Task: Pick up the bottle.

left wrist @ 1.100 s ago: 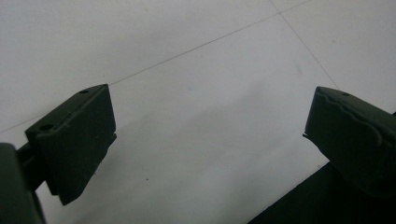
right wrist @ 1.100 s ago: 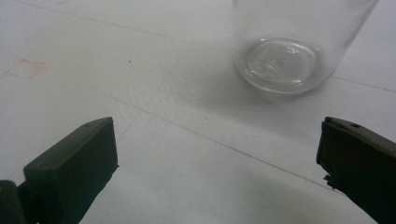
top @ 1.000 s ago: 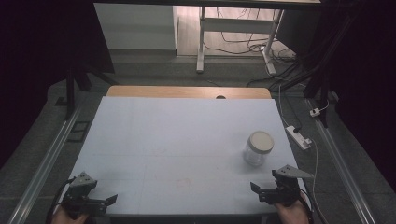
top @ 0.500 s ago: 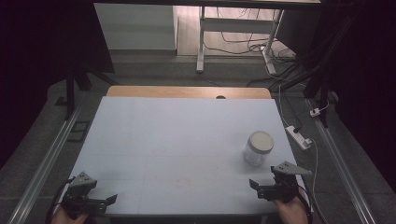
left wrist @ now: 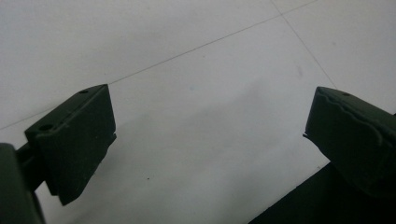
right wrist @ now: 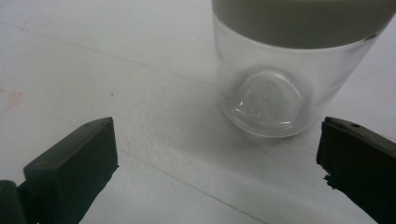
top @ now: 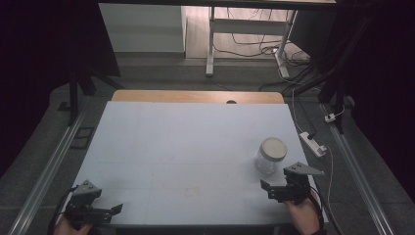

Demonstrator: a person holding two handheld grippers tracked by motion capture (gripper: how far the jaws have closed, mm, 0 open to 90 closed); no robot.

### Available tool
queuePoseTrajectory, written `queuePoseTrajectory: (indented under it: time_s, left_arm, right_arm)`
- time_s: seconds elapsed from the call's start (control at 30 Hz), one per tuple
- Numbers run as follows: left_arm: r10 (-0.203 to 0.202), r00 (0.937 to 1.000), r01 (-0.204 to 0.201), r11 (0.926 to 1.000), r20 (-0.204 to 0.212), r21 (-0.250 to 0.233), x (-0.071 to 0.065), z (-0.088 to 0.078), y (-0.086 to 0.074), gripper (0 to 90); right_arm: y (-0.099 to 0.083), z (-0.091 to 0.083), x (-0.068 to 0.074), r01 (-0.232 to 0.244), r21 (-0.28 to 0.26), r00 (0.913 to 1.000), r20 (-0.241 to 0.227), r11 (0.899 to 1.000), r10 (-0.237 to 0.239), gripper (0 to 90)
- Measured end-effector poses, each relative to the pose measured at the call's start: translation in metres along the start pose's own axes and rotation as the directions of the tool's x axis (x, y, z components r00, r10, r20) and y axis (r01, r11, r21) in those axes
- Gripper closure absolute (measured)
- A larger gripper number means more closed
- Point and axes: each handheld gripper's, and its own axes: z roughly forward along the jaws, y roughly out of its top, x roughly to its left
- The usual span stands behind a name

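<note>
In the high view the right gripper (top: 280,190) sits low at the near edge of the table (top: 186,147), jaws spread and holding nothing, and the jar (top: 270,154) stands upright just ahead of it, a little off to its outer side, near but not touching. The left gripper (top: 105,211) rests well away at the other near corner, also spread, with bare tabletop in front of it. Judging by this, the work is at its start: the jar is untouched, its pale lid (top: 272,148) on, and the reach, the grasp and whatever follows are all left to do. Beyond the jar, off the table's edge, a power strip (top: 312,143) lies on the floor, out of the way. In the left gripper view the left gripper (left wrist: 205,135) shows two black jaws wide apart over plain white surface crossed by thin lines; nothing lies between them. In the right gripper view the right gripper (right wrist: 217,149) is open wide, and the jar (right wrist: 280,84) stands just ahead, closer to the jaw at the right of that view, clear glass and seemingly empty, its lid (right wrist: 303,18) at the top. Nothing stands between the jaws and the jar.
</note>
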Motion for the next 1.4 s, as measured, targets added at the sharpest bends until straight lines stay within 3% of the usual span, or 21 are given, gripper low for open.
queuePoseTrajectory:
  time_s: [0.5, 1.4]
  left_arm:
    - [-0.001, 1.0000, 0.001, 1.0000, 0.004, 0.004, 0.000, 0.000, 0.000, 2.5]
    - [-0.002, 0.9999, 0.002, 1.0000, 0.011, 0.008, 0.001, 0.001, 0.000, 2.5]
  right_arm:
    - [0.012, 0.014, -0.010, -0.003, 0.019, 0.9975, 0.071, 1.000, 0.001, 0.0]
    - [0.035, 0.041, -0.030, -0.007, 0.011, 0.9977, 0.067, 1.000, 0.006, 0.0]
